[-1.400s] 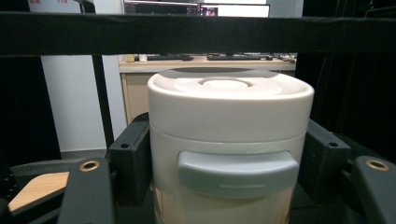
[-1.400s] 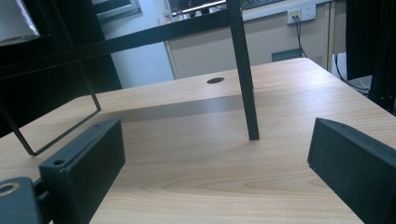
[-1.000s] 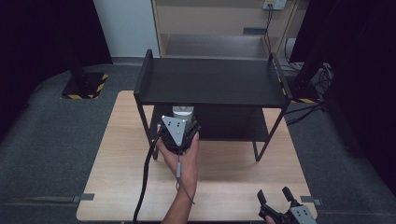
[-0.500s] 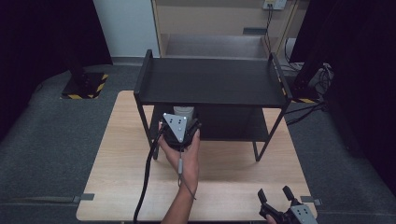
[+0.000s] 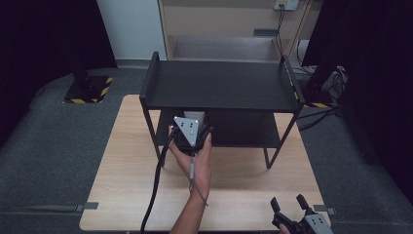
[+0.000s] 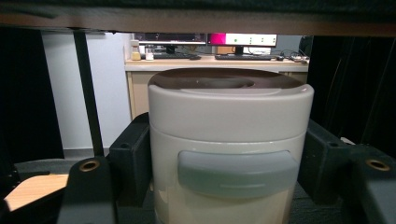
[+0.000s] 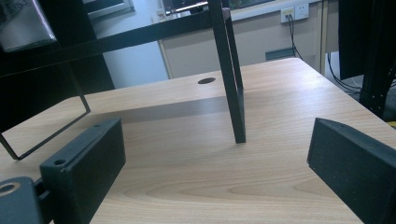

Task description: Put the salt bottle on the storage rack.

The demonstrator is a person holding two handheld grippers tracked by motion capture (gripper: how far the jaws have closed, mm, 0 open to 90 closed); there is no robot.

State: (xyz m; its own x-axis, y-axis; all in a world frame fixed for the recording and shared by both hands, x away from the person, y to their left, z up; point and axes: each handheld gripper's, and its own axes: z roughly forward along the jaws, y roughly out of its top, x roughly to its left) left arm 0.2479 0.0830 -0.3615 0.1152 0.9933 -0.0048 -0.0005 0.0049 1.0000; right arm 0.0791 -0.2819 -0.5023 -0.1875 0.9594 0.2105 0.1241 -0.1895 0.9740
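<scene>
right gripper [image 5: 292,208] sat at the table's [image 5: 126,161] near edge, jaws wide, empty. left gripper [image 5: 191,132] clamped a white cup [image 6: 229,149], upright, lid on, at the black shelf's [image 5: 221,85] lower tier.

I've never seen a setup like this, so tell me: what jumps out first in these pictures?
A black shelf stands on a wooden table. The left tool reaches under its top board, jaws on either side of a cream cup. The right tool waits open at the table's near right corner.
</scene>
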